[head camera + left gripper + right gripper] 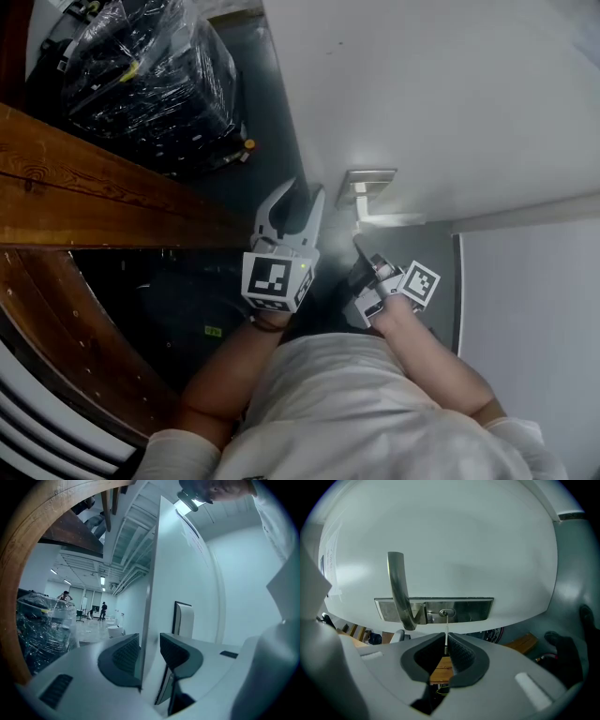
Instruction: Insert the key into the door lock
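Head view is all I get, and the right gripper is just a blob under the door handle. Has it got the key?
Observer: Yes. The right gripper view shows the right gripper shut on the key, a thin blade seen edge-on.
Operator: Where is the key pointing?
Observer: Its tip is at the keyhole in the metal lock plate, just right of the lever handle. I cannot tell how deep it sits.
Operator: And the other gripper?
Observer: The left gripper view shows the left gripper open, with the door's edge standing between its jaws.
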Demonstrator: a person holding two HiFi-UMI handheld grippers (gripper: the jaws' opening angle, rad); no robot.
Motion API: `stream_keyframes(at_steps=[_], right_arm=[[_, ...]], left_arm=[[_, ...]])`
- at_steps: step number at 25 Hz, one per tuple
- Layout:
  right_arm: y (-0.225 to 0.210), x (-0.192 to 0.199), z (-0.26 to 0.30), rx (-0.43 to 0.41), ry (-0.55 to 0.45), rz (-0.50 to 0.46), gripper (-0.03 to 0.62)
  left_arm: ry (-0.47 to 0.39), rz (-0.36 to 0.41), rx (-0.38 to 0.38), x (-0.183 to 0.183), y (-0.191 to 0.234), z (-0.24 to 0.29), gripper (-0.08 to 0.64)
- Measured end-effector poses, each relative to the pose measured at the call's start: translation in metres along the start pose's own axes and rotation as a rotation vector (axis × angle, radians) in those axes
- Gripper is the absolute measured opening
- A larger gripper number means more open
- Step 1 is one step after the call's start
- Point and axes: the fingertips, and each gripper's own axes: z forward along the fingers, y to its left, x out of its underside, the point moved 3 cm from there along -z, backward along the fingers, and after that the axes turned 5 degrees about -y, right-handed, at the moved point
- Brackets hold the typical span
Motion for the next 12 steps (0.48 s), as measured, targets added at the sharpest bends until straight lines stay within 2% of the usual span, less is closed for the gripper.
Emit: stream_keyframes(at_steps=[12], right_arm=[[0.0091, -0.0047, 0.0038, -0.018, -0.030, -0.001, 0.023]], left_arm=[[0.011, -0.032, 0.034, 0.0057, -0.0016, 0.0057, 0.126]])
